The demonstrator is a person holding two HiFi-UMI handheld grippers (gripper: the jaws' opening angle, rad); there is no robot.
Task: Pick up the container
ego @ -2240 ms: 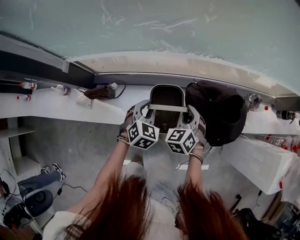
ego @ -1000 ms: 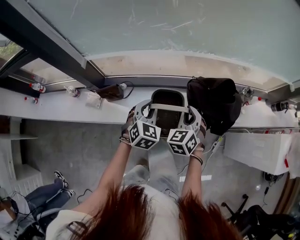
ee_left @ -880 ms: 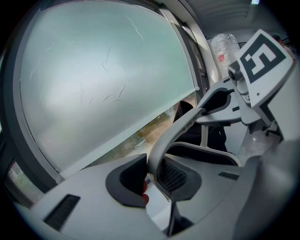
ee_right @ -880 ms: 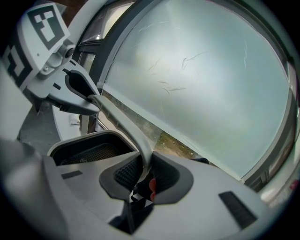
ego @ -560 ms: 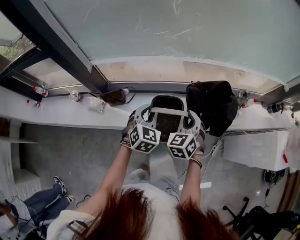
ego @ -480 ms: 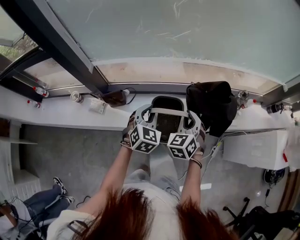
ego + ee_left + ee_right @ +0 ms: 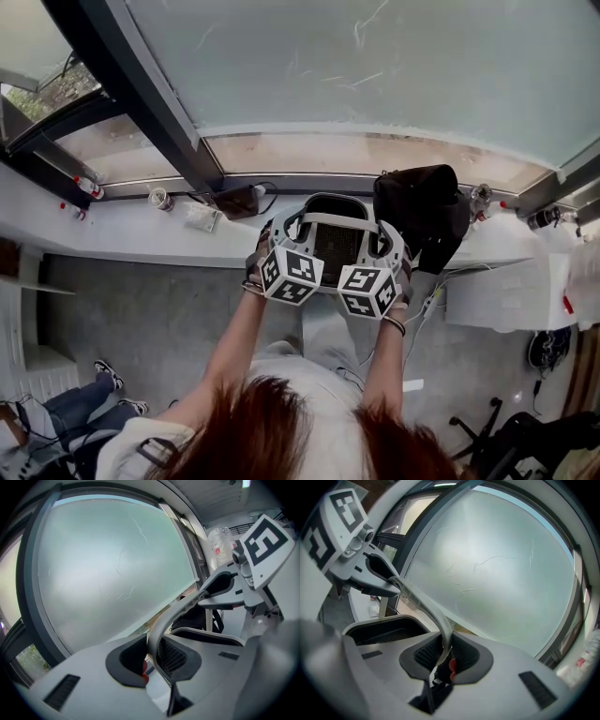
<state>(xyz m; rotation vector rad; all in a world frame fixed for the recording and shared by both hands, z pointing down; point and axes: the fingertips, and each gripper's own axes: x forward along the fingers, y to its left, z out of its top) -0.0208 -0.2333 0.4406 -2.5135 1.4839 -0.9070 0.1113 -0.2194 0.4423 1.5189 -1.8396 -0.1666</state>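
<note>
At the window-side worktop (image 7: pixel 141 230), I am clamping the left hand-held gripper (image 7: pixel 292 225) onto the left end of the grey handle (image 7: pixel 336 221). The dark container (image 7: pixel 333 248) is sitting between both tools at the worktop's near edge, and the right hand-held gripper (image 7: pixel 380 230) is pinching the handle's right end. The grasp is looking done. I am judging the lift unfinished, as I cannot tell whether the base is clear.

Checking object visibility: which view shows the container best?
Head view: the container shows nearly whole, from above. The left gripper view and right gripper view show only its handle and part of its rim.
</note>
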